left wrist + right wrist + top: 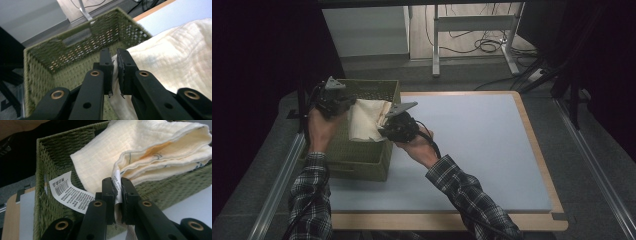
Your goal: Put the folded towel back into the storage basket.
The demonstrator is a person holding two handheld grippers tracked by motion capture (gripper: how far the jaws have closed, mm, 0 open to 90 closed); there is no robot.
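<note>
Cloth (367,120) hangs folded over the basket (362,165) mouth, my left gripper (343,103) and right gripper (384,127) both clamped on its edges; lowering inside and releasing remain, I judge.

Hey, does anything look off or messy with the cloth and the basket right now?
Nothing damaged or spilled. The folded cloth hangs over the basket rim, not yet inside, pinched by both grippers. Its white care tag sticks out loose.
</note>
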